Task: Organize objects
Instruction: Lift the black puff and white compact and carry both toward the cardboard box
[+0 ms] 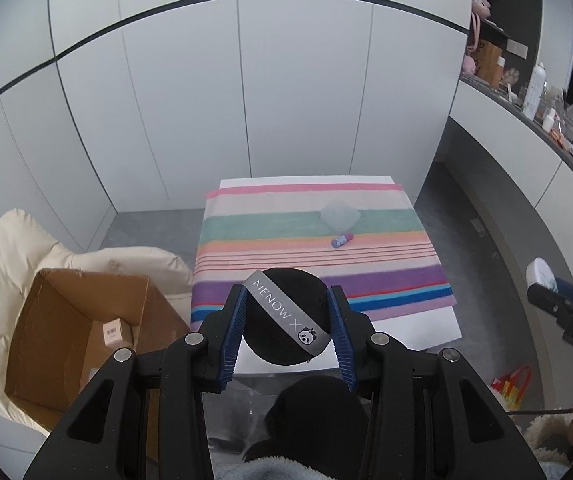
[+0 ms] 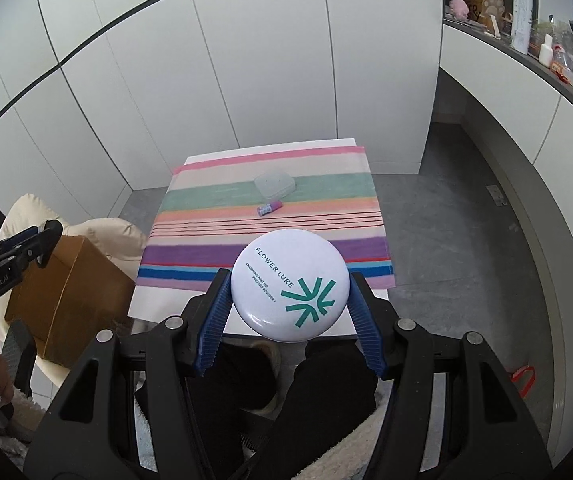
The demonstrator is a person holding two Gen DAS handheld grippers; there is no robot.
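My left gripper (image 1: 288,304) is shut on a round black powder puff (image 1: 282,316) with a grey printed ribbon, held above the near edge of a small table. My right gripper (image 2: 289,280) is shut on a white round powder compact (image 2: 289,283) with a green logo, held over the same edge. On the striped cloth (image 1: 306,256) (image 2: 262,224) lie a clear plastic case (image 1: 339,215) (image 2: 275,184) and a small purple tube (image 1: 341,240) (image 2: 269,208) just in front of it. The right gripper (image 1: 546,284) shows at the right edge of the left wrist view, the left gripper (image 2: 48,236) at the left edge of the right wrist view.
An open cardboard box (image 1: 74,332) (image 2: 66,292) with a small carton (image 1: 113,332) inside sits on a cream cushioned seat (image 1: 2,280) left of the table. White cabinet panels stand behind. A cluttered counter (image 1: 546,112) (image 2: 534,40) runs along the right. The person's dark-clothed legs are below.
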